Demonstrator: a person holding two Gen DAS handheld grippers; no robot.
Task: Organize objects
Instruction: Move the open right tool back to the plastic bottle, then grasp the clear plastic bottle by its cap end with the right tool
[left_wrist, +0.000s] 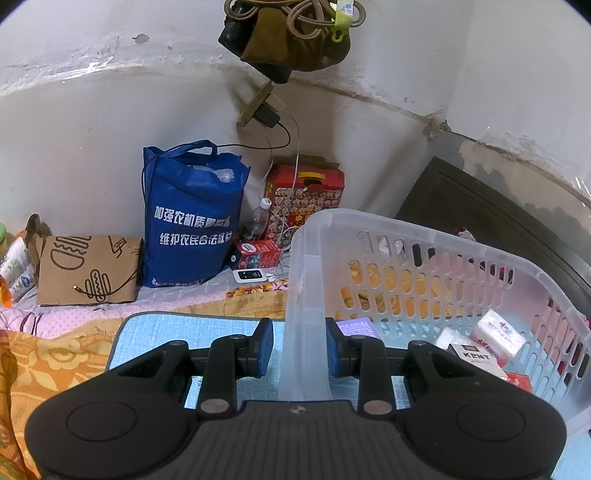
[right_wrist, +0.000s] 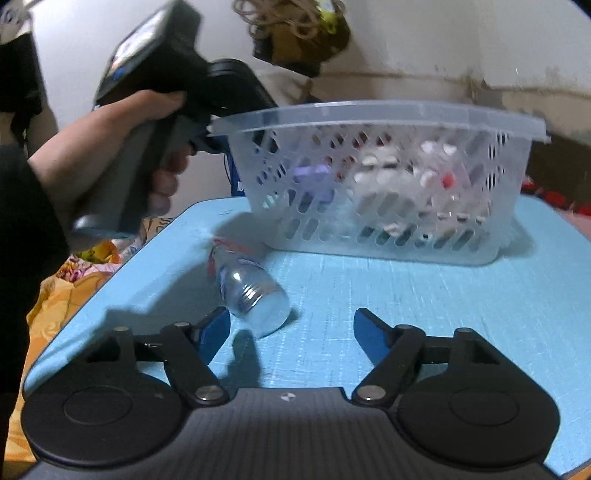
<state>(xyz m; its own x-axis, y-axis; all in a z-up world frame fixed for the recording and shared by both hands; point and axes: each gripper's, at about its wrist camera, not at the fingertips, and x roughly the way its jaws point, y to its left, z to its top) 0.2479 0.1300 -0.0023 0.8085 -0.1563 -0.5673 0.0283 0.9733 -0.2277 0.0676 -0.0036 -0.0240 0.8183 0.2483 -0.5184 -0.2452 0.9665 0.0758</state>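
A translucent plastic basket (left_wrist: 406, 236) stands on the light blue table top (left_wrist: 177, 332), with a tissue pack (left_wrist: 500, 332), a KENT box (left_wrist: 474, 356) and a purple box (left_wrist: 356, 326) inside. My left gripper (left_wrist: 299, 347) is shut on the basket's near corner wall. In the right wrist view a person's hand (right_wrist: 122, 147) holds that gripper at the left end of the basket (right_wrist: 388, 184). A clear plastic bottle (right_wrist: 255, 295) lies on its side on the table (right_wrist: 443, 314). My right gripper (right_wrist: 291, 328) is open just in front of it, its left finger (right_wrist: 216, 326) beside the bottle.
Behind the table, on a bed with an orange floral blanket (left_wrist: 55, 362), stand a blue tote bag (left_wrist: 188, 218), a red carton (left_wrist: 303, 199), a small water bottle (left_wrist: 258, 218) and a printed cardboard piece (left_wrist: 88, 273). A dark bag (left_wrist: 291, 40) hangs on the wall.
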